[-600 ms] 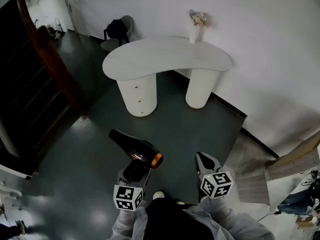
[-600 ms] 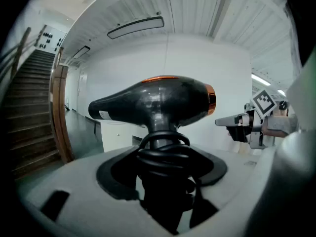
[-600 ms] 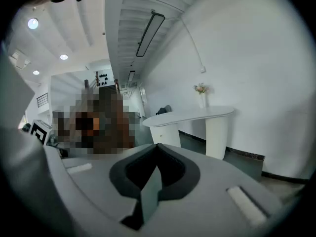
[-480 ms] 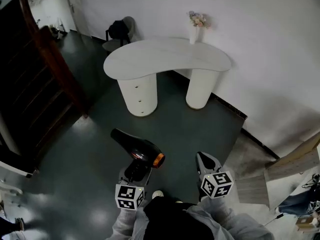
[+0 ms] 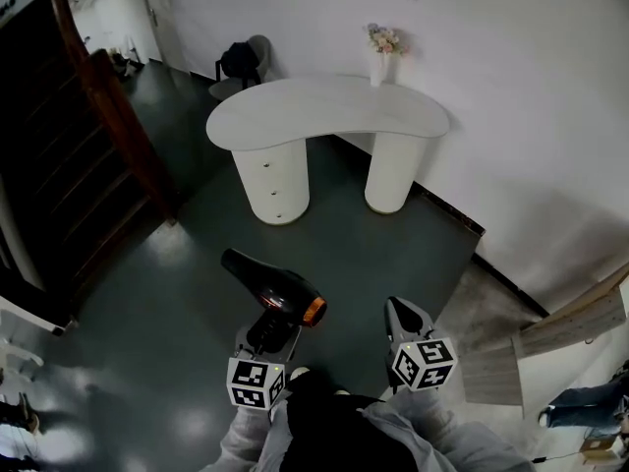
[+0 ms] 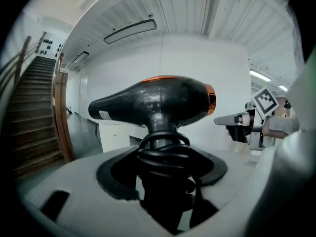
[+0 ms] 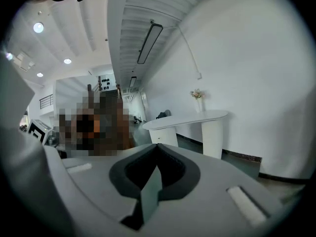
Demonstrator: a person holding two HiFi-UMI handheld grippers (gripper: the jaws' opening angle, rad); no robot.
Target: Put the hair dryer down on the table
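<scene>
Pinching the dryer (image 5: 276, 289) by its handle, the left gripper (image 5: 268, 335) held it well apart from the worktop (image 5: 324, 112); the right gripper (image 5: 398, 315) kept jaws pressed together.

No legible text, pale label (image 6: 104, 115) on the hair dryer (image 6: 163, 100) barrel too blurred to read

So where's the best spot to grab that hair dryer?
The hair dryer is probably best gripped by its handle, from underneath, as the left gripper does: the handle is slim and sticks out below the wide, rounded barrel.
</scene>
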